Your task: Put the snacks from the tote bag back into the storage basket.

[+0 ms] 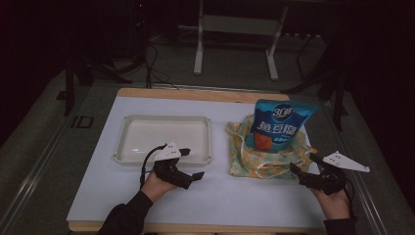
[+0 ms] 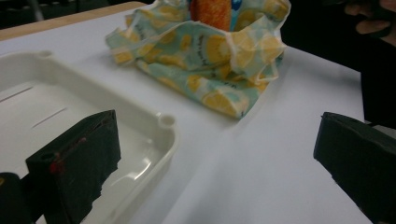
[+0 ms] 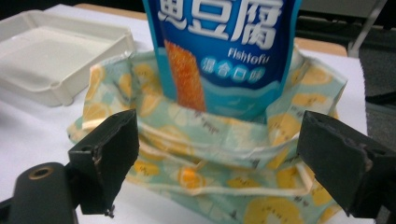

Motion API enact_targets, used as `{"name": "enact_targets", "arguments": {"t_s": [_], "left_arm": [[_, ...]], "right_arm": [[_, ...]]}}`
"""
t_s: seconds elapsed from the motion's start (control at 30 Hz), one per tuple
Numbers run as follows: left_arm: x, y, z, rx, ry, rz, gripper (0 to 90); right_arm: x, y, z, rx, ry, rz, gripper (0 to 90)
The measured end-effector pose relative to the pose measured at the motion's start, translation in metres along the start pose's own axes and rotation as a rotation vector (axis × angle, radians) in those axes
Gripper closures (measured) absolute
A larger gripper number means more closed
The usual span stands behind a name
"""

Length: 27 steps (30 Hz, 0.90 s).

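Observation:
A blue snack pouch [image 1: 282, 121] printed "Fishtofu" stands upright inside a crumpled lemon-print cloth bag [image 1: 262, 159] on the right of the white table. My right gripper [image 1: 304, 164] is open at the bag's near right corner. In the right gripper view its jaws stand wide apart just in front of the cloth bag [image 3: 205, 135], with the pouch [image 3: 224, 51] rising behind. My left gripper [image 1: 192, 164] is open and holds nothing, at the near right corner of a cream tray [image 1: 128, 122]. In the left gripper view one jaw hangs over the tray's rim [image 2: 166, 122].
The tray is empty. The white mat [image 1: 220, 196] lies on a wooden table, with bare room between tray and bag and along the front. Metal frame legs [image 1: 198, 54] and cables stand on the floor beyond the table's far edge.

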<state>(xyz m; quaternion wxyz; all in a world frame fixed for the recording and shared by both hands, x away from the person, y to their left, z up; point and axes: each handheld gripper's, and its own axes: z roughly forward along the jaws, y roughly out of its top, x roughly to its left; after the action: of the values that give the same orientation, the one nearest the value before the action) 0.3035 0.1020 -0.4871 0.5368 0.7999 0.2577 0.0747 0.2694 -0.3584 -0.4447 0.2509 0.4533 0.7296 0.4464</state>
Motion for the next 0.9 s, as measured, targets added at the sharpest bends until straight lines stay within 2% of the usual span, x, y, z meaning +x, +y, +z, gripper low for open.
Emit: {"name": "enact_targets", "arguments": {"t_s": [0.2,0.33,0.5,0.73,0.77,0.9], "left_arm": [[0.002,0.017,0.018,0.005,-0.018,0.008,1.2],[0.001,0.028,0.029,0.003,-0.033,0.031,2.8],[0.000,0.042,0.044,0.008,-0.040,0.055,4.7],[0.001,0.055,0.060,0.008,-0.051,0.067,5.9],[0.001,0.064,0.072,0.011,-0.055,0.077,6.1],[0.001,0.073,0.084,0.010,-0.059,0.083,6.7]], "right_arm": [[-0.007,0.010,0.002,-0.025,-0.004,-0.002,13.0],[-0.012,0.014,0.007,-0.019,-0.006,-0.011,13.2],[-0.018,0.020,0.010,-0.038,-0.005,-0.012,13.3],[-0.023,0.027,0.013,-0.045,-0.001,-0.018,13.3],[-0.026,0.031,0.017,-0.042,0.001,-0.022,13.3],[-0.029,0.033,0.023,-0.042,-0.003,-0.020,13.7]]}}
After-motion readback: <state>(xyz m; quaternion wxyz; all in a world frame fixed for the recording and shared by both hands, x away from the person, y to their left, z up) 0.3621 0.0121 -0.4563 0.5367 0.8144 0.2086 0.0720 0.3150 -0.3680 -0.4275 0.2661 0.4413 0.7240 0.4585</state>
